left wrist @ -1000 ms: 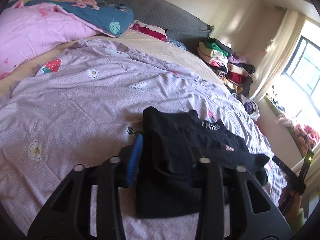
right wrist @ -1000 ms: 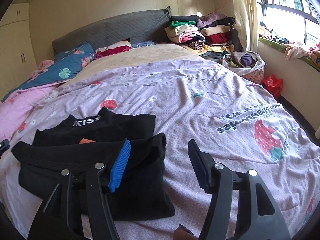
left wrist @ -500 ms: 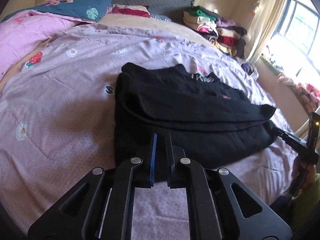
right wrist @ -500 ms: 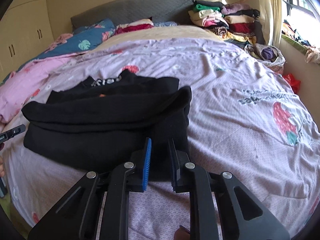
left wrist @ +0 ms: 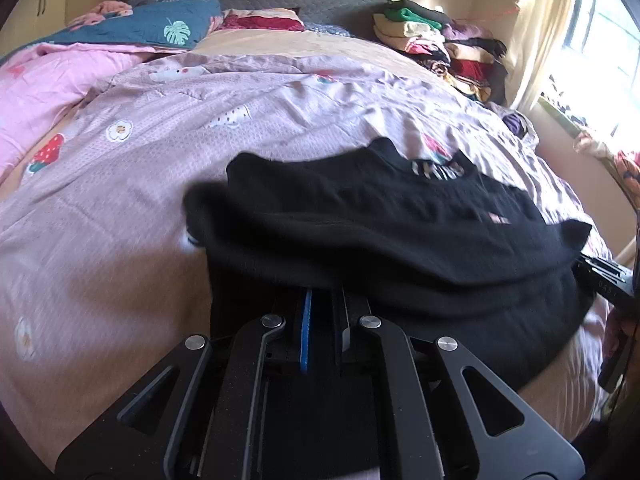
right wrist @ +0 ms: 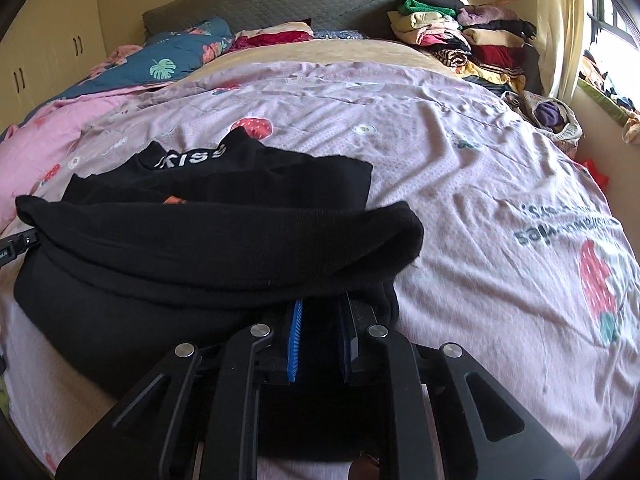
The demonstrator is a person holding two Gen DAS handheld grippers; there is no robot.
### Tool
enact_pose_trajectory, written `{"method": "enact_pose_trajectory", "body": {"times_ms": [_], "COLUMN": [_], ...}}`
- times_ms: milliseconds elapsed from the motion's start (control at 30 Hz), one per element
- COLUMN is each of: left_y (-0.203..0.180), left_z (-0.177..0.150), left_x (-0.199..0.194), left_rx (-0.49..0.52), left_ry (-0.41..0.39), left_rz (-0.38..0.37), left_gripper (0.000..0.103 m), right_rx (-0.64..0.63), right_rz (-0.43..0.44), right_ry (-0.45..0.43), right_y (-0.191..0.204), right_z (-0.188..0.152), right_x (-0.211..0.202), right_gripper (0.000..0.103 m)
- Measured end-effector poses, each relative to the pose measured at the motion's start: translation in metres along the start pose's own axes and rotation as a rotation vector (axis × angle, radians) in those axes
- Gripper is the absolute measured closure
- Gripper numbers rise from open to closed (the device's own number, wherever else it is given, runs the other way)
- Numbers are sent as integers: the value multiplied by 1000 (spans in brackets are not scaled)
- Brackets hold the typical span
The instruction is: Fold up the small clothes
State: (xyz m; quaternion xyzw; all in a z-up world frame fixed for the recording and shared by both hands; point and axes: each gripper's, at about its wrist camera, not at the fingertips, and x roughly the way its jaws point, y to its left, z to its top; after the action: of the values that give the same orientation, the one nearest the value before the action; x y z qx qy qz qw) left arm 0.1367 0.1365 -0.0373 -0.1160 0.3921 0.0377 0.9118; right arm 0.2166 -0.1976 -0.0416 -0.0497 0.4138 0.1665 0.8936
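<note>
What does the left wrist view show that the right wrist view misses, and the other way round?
Only the left wrist view shows the white flower print on the lilac quilt. Only the right wrist view shows the cupboard doors, the upside-down lettering on the quilt and the collar's white letters sharply. Both show the black garment, each view's own tongs shut on its near edge (left tongs, right tongs), and the stacked clothes by the headboard.

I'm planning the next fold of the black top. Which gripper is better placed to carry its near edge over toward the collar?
Neither alone. The left gripper and right gripper are each clamped on the black top's near edge at opposite corners, so they should probably lift together; one alone would skew the fold.
</note>
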Motion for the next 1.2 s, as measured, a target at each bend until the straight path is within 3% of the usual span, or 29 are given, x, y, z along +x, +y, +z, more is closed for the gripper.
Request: {"method": "enact_pose_trajectory", "body": {"times_ms": [267,467,567,600,633,733,800,867,900,933,967,1033,1200], "left_y": [19,46,56,60,63,65,63,61,58,56,54,52,55], "left_z": [31,47,44,43,41,38,36,34,34,33,33,32,32], "left_x": [21,14,5,5,7,15,20,24,25,25,25,22,1], "left_rx": [-80,-169,-191,-203,-212,-213,-199,-179,-163,-151,-140,-127,-137], "left_ry": [-37,-111,-150,-149,-131,-98,-90,-87,-89,-91,-96,-119,-210], "left_rz": [12,15,34,31,17,-7,-4,-3,-7,-13,-18,-18,-24], "left_gripper": [101,100,88,78,66,62,62,62,70,90,92,98,99], "right_rx": [33,96,120,125,125,135,126,98,84,74,65,64,118], "right_rz": [-13,-18,-28,-36,-39,-68,-64,-66,-69,-71,-73,-83,-57], "right_ry": [-9,-37,-62,-62,-60,-59,-44,-21,-14,-8,-4,-10,-84], "right_y": [-2,-8,-14,-17,-18,-24,-25,-21,-19,-16,-14,-12,-20], "right_z": [37,42,39,39,39,42,44,46,47,48,48,49,50], "right_x": [28,32,26,24,24,24,27,33,37,39,43,44,27], "right_gripper": [89,89,87,85,82,47,47,49,51,63,81,99,100]}}
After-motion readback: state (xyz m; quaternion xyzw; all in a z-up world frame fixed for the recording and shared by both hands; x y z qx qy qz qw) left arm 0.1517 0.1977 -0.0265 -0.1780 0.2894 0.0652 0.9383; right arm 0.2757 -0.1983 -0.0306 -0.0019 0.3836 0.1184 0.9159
